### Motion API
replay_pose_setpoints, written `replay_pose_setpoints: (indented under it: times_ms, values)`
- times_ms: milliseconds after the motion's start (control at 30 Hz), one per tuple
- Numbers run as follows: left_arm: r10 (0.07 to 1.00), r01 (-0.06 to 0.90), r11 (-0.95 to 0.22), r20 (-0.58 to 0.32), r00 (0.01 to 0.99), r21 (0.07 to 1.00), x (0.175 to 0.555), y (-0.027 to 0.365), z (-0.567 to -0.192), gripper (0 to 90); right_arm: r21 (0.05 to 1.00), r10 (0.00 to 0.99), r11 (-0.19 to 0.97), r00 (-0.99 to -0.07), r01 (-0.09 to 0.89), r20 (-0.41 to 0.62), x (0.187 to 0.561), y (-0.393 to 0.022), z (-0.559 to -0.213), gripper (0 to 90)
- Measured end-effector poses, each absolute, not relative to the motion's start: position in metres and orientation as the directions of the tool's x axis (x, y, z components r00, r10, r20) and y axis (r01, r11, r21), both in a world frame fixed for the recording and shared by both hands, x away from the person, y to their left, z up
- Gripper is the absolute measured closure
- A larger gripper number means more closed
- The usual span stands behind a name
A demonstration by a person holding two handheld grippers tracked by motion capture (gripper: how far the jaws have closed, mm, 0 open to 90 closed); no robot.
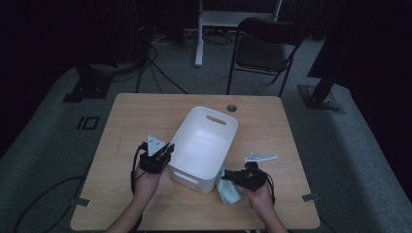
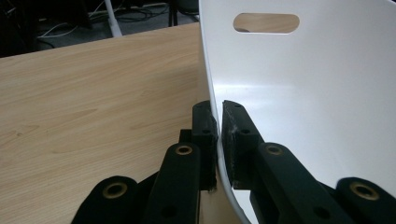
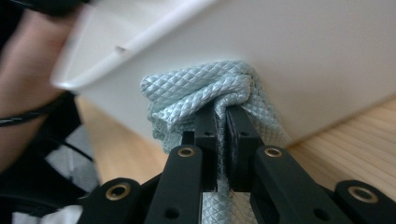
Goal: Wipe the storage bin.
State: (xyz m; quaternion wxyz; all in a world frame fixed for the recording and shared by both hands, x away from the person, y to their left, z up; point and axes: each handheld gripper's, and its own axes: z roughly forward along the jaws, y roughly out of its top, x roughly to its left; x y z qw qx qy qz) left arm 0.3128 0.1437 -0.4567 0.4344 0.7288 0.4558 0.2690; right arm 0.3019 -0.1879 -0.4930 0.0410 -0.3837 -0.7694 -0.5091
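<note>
A white plastic basket [image 1: 202,145] with slot handles stands in the middle of the wooden table [image 1: 126,126]. My left gripper [image 1: 167,149] is shut on the basket's left wall, one jaw outside and one inside; in the left gripper view that wall [image 2: 280,79] runs between the jaws of my left gripper [image 2: 218,119]. My right gripper [image 1: 224,177] is shut on a pale blue-green quilted cloth [image 1: 229,192] at the basket's near right corner. In the right gripper view the cloth [image 3: 201,88] bunches against the basket's outer wall [image 3: 299,51], just past my right gripper [image 3: 221,116].
A round cable hole [image 1: 231,108] sits near the table's far edge. Beyond the table stand a black folding chair [image 1: 265,48] and a white desk leg [image 1: 198,34]. Cables [image 1: 160,73] run over the grey floor. Bare tabletop lies left and right of the basket.
</note>
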Motion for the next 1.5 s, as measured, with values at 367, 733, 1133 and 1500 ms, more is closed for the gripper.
replay_pose_setpoints:
  times_ms: [367, 733, 1133, 1500]
  values:
    - [0.886, 0.436, -0.220, -0.008, 0.463, 0.872, 0.314, 0.144, -0.456, 84.5, 0.789, 0.499, 0.200, -0.754, 0.580, 0.428, 0.288, -0.182, -0.478, 84.5]
    - [0.881, 0.439, -0.227, -0.009, 0.473, 0.869, 0.315, 0.144, -0.455, 84.3, 0.752, 0.540, 0.211, -0.716, 0.624, 0.443, 0.299, -0.184, -0.498, 84.5]
    - [0.882, 0.439, -0.223, -0.011, 0.470, 0.870, 0.315, 0.144, -0.456, 84.1, 0.730, 0.580, 0.218, -0.687, 0.648, 0.437, 0.308, -0.185, -0.511, 84.4]
    - [0.887, 0.435, -0.211, -0.016, 0.462, 0.875, 0.314, 0.144, -0.456, 84.0, 0.692, 0.621, 0.225, -0.648, 0.686, 0.441, 0.319, -0.186, -0.529, 84.4]
